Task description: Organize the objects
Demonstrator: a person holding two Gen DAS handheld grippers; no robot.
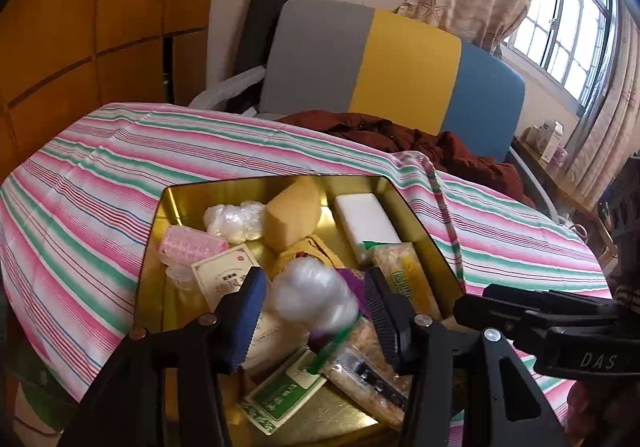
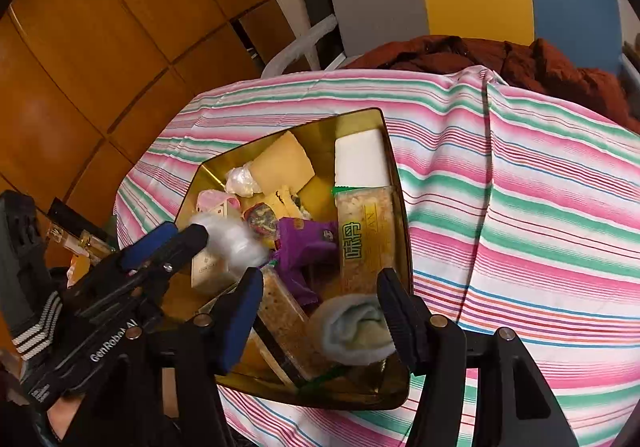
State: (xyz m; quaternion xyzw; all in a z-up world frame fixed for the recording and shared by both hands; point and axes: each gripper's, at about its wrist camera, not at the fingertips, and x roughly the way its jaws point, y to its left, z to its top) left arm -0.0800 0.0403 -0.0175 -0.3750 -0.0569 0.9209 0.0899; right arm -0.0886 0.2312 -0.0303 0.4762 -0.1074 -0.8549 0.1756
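Observation:
A gold tin [image 1: 272, 180] [image 2: 401, 207] sits on the striped cloth, packed with several items. Among them are a yellow sponge [image 1: 292, 215], a white block [image 1: 366, 223], a pink roller [image 1: 188, 243], a snack packet [image 2: 368, 239] and a purple wrapper [image 2: 304, 247]. My left gripper [image 1: 314, 273] is open above the tin. A clear plastic wad [image 1: 316, 299] [image 2: 236, 243] shows blurred between its fingers and looks loose. My right gripper [image 2: 320, 275] stands open over the tin's near corner. A rolled pale-blue cloth [image 2: 356, 331] lies against its right finger.
The pink, green and white striped cloth [image 2: 520, 187] covers the table around the tin. A rust-red garment [image 1: 400, 135] lies at the far edge before a grey, yellow and blue chair back [image 1: 400, 59]. Wooden panels [image 2: 100, 47] stand on the left, a window [image 1: 572, 35] on the right.

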